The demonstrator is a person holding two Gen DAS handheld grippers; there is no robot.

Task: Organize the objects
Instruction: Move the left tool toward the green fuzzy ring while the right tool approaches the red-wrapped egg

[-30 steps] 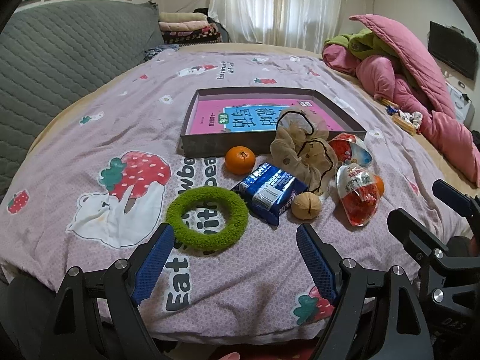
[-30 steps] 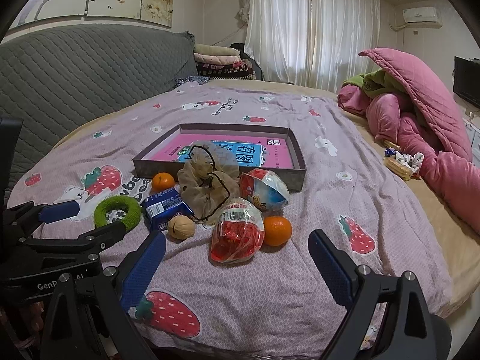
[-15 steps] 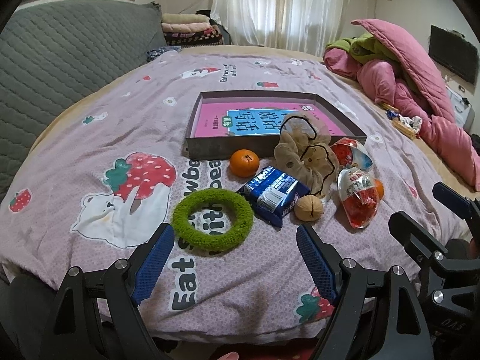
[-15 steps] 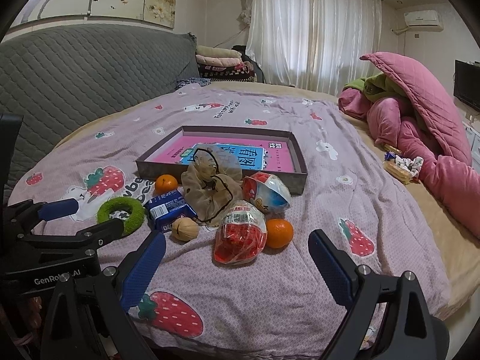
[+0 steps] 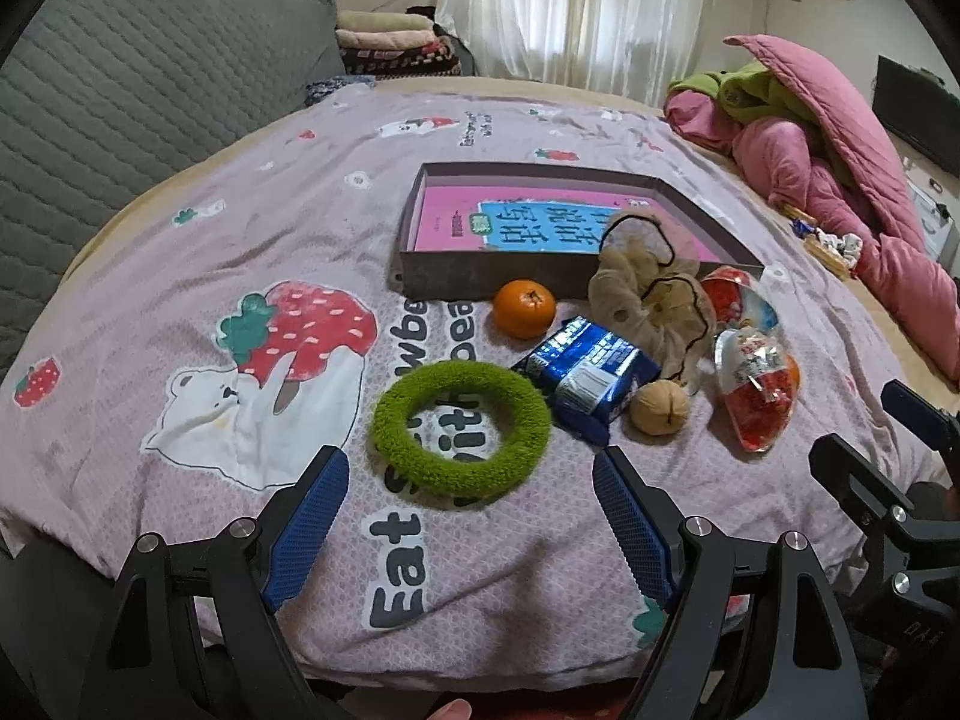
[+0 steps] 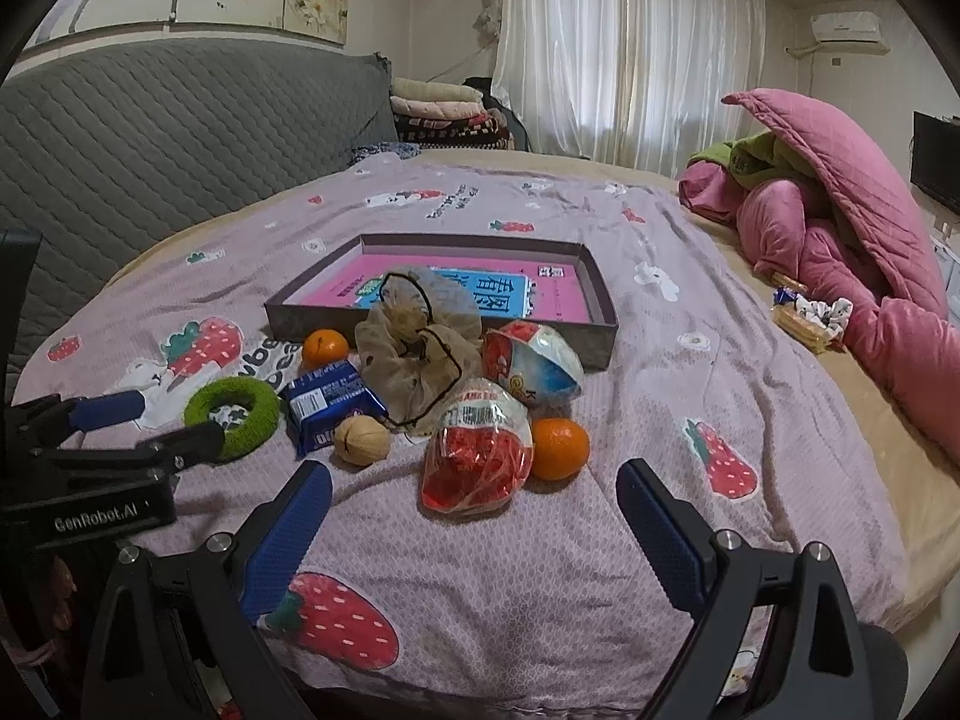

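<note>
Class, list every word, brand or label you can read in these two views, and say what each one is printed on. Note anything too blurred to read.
"GenRobot.AI": on the body of the left hand-held gripper.
"Eat": on the bedsheet, near its front edge; the words beside it are partly hidden by the green ring.
Large Chinese characters on the pink book in the box: upside down, not readable for certain.
Blue snack packet, red-and-clear packets: print too small.

A pink quilt point(image 6: 852, 210) is heaped at the bed's right edge; folded blankets point(image 6: 444, 108) are stacked by the curtain point(image 6: 624, 54).
</note>
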